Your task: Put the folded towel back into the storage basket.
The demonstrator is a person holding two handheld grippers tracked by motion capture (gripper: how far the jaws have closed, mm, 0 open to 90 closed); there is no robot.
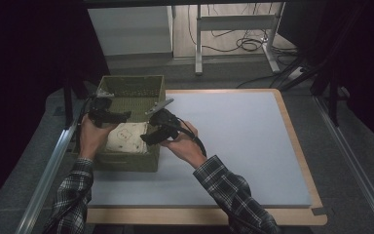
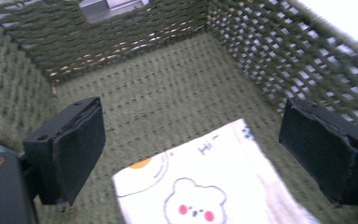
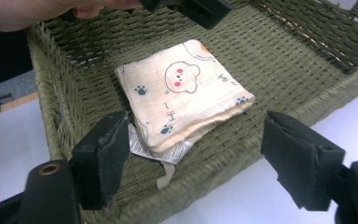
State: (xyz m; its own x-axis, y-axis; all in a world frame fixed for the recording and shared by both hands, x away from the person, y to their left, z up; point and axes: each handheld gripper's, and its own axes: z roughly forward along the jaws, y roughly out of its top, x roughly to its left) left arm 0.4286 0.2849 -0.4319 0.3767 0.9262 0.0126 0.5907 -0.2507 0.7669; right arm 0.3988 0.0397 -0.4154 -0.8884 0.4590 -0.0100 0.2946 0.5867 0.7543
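Observation:
A folded cream cloth printed with a cartoon animal and paw marks lies flat in a green woven basket at the table's left. The left gripper hangs over the basket's left side. In the left gripper view the left gripper stands open above the cloth and the basket floor, clear of both. The right gripper hovers at the basket's right rim. Seen in its own view, the right gripper is open and short of the cloth, whose label sticks out underneath.
The basket stands on a pale mat over a wooden table. A metal rail runs along the left side. A desk frame and cables are on the floor behind.

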